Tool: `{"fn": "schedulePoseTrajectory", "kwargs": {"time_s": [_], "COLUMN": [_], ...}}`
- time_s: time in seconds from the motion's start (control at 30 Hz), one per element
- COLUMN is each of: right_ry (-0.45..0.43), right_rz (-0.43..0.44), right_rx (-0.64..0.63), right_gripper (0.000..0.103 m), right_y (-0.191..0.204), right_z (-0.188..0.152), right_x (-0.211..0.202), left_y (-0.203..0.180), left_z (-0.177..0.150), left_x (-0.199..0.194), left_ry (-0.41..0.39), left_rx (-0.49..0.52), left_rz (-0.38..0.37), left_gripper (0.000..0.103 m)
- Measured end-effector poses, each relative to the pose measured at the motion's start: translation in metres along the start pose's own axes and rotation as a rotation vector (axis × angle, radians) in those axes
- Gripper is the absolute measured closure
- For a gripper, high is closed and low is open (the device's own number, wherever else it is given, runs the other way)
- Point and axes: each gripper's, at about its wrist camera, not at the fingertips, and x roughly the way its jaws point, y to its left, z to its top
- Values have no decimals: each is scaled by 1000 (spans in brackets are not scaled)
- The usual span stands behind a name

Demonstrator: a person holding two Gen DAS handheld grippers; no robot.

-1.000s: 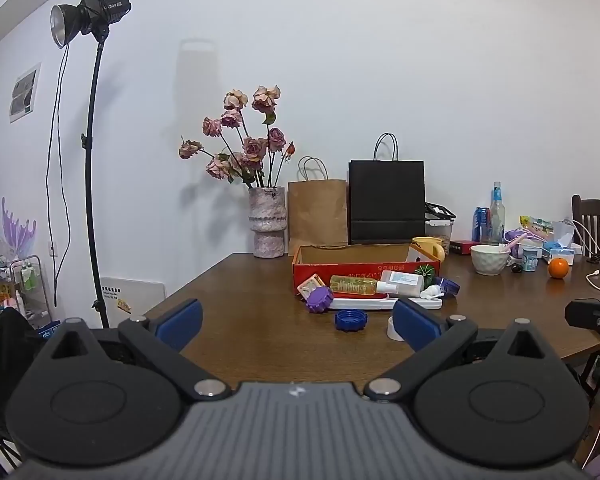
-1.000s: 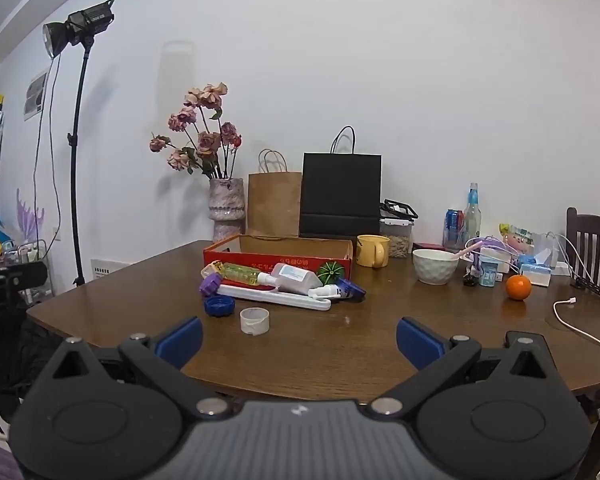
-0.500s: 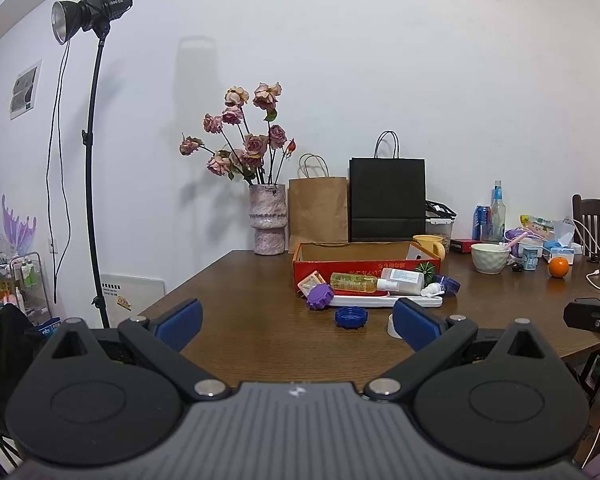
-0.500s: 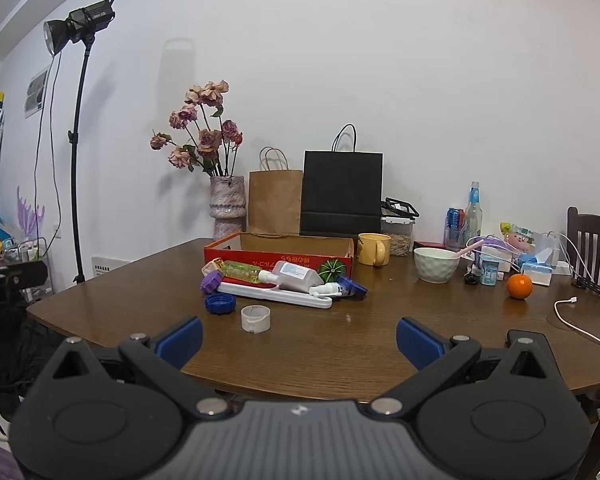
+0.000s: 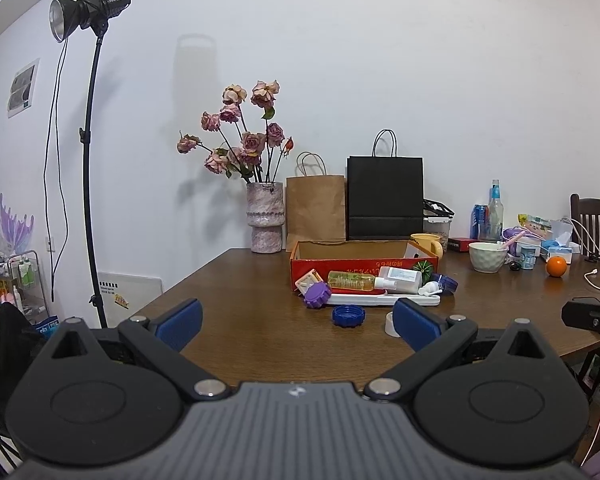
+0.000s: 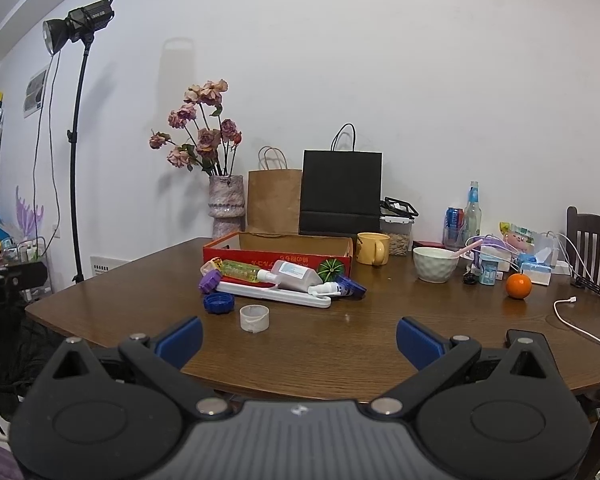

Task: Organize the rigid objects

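— Holding both tools short of the wooden table [image 6: 340,352], what do you see, biggest first?

— I see the red cardboard box [image 6: 278,254] standing open near the middle. Leaning along its front wall is a heap: a white tray [image 6: 274,295], a clear yellow bottle [image 6: 242,270], a white-labelled bottle [image 6: 296,274].

— And the smaller bits?

— A white tape roll [image 6: 254,318] stands alone nearest me. A blue cap [image 6: 219,303] sits just left of it, a purple cap [image 6: 210,281] touching the tray's end.

— Your grippers?

— My left gripper [image 5: 298,322] is spread wide, gripping nothing. My right gripper [image 6: 299,340] is the same, fingers apart, hanging at the table's near edge.
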Motion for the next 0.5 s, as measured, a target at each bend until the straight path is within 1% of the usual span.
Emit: {"fn": "schedulePoseTrajectory", "kwargs": {"time_s": [0.5], "right_ry": [-7], "right_rz": [-10], "right_rx": [-15], "right_gripper": [0], "right_y": [0], "right_z": [1], "right_x": [-2], "left_y": [3], "left_z": [0], "left_x": [3], "left_ry": [7], "left_rx": [-3], "left_rz": [-12], "left_gripper": [0]}}
